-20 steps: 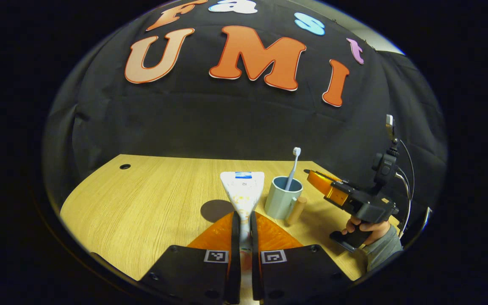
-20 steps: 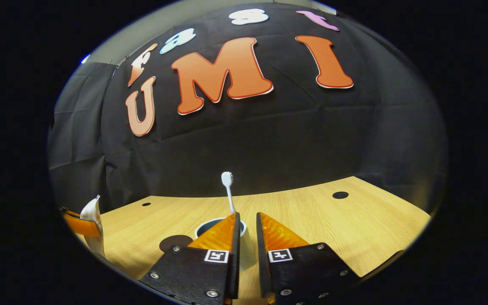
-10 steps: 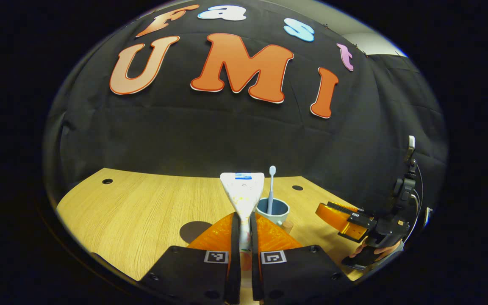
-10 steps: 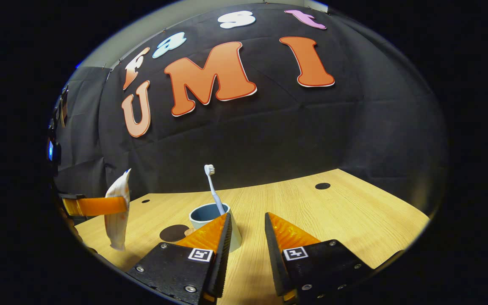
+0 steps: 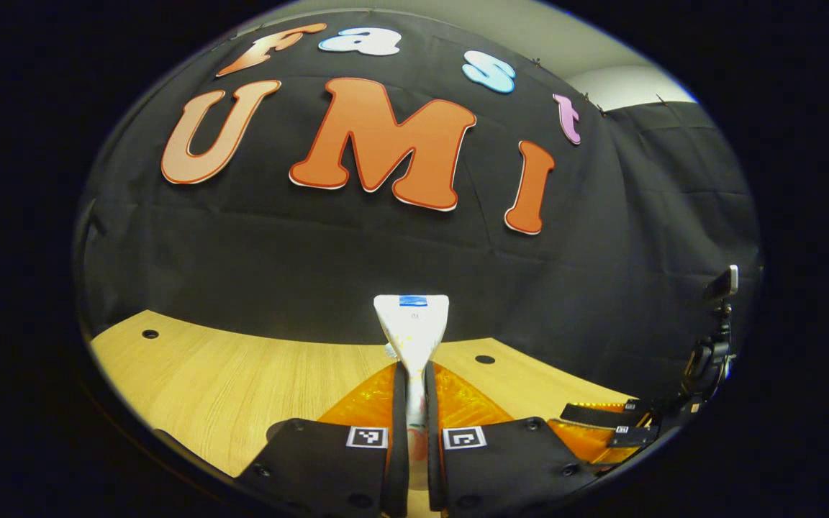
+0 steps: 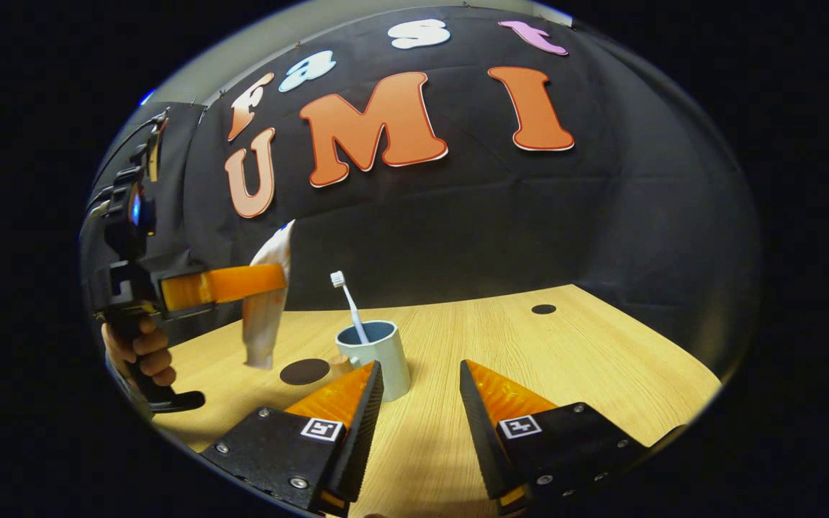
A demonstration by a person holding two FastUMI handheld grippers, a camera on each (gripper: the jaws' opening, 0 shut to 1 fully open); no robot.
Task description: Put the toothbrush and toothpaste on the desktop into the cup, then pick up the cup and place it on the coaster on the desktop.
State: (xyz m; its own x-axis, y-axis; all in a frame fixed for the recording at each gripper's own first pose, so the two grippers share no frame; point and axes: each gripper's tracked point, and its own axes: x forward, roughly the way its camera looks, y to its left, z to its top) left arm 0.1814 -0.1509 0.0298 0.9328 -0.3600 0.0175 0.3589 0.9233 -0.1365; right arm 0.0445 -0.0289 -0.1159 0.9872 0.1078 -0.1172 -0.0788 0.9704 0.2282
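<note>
Half done, by the look of it: found the toothbrush point(image 6: 348, 302) already standing head-up in the cup point(image 6: 380, 358), leaning on the rim. Raised the toothpaste point(image 5: 412, 324) over the past second from low beside the cup to well above the counter point(image 6: 565, 360), clenched upright between both fingers of the left claw point(image 5: 414, 370), flat crimped end up, narrow end hanging below. Brought it, as seen in the right gripper view, to a spot left of the cup and higher than the toothbrush head, not yet over the opening. Drew the right claw point(image 6: 418, 370) back from the cup over the same second and spread it wider, grasping nothing. Judged as clearing the way for a drop from above: needed next a short carry across and a lowering, narrow end first, into the cup beside the brush. Saw the dark round coaster point(image 6: 304, 372) lying flat on the counter just beside the cup, on the left claw's side, bare and waiting for the last step. Noted the upright toothbrush as the one likely snag, liable to be knocked by the descending tube; noted too a light-looking cup, perhaps easy to tip. Saw a hand point(image 6: 142, 352) gripping the left claw's handle at the edge, and a cable hole point(image 6: 543, 309) in the counter well apart from everything.
</note>
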